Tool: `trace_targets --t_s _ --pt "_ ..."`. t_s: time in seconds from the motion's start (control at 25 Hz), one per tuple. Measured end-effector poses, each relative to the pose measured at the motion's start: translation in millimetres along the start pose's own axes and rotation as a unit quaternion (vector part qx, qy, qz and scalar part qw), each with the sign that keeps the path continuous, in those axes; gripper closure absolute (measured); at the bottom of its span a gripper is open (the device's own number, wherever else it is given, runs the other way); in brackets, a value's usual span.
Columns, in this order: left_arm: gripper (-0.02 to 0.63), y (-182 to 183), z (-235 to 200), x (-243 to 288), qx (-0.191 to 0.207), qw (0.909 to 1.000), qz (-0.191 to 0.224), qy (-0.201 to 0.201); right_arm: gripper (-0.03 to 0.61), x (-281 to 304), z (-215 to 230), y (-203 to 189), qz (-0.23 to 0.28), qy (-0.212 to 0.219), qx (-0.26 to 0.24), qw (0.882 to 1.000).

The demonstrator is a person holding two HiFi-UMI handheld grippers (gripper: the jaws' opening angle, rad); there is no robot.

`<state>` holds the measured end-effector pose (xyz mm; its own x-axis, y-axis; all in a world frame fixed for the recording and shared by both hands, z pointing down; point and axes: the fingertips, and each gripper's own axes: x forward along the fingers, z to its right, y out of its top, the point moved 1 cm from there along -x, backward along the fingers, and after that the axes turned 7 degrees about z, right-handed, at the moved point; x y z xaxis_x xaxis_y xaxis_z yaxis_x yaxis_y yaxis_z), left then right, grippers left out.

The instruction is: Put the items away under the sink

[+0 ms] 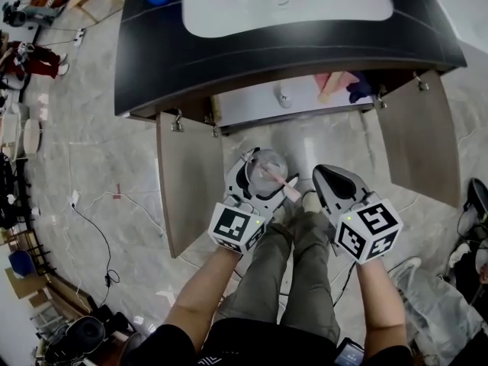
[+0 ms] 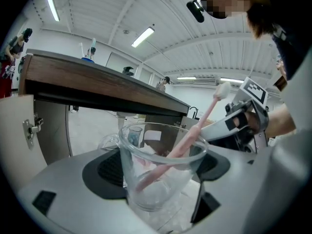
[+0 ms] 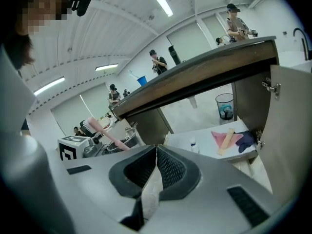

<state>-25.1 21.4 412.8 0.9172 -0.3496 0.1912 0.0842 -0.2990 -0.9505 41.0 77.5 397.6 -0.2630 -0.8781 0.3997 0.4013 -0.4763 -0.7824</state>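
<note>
Cup (image 2: 146, 179), round clear glass with a slim pink toothbrush (image 2: 197, 133) leaning inside, sits clamped in my left tool (image 1: 259, 175); right tool (image 3: 156, 152) at three o'clock pinched closed, tilted downward.

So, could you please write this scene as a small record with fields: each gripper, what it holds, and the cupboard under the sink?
left gripper: shut on a clear glass cup with a pink toothbrush inside
right gripper: shut, empty
cupboard doors: both open
cupboard shelf: pink cloth, dark blue cloth, small white bottle
task state: cup not yet on the shelf
</note>
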Motion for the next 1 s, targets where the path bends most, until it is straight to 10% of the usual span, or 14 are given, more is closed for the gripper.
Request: trace_targets --t_s 1.0 --pt "0.202 -137 -27 70 0.008 0.9999 -0.008 -0.007 0.543 61 116 -101 0.032 -0.01 -0.004 0.999"
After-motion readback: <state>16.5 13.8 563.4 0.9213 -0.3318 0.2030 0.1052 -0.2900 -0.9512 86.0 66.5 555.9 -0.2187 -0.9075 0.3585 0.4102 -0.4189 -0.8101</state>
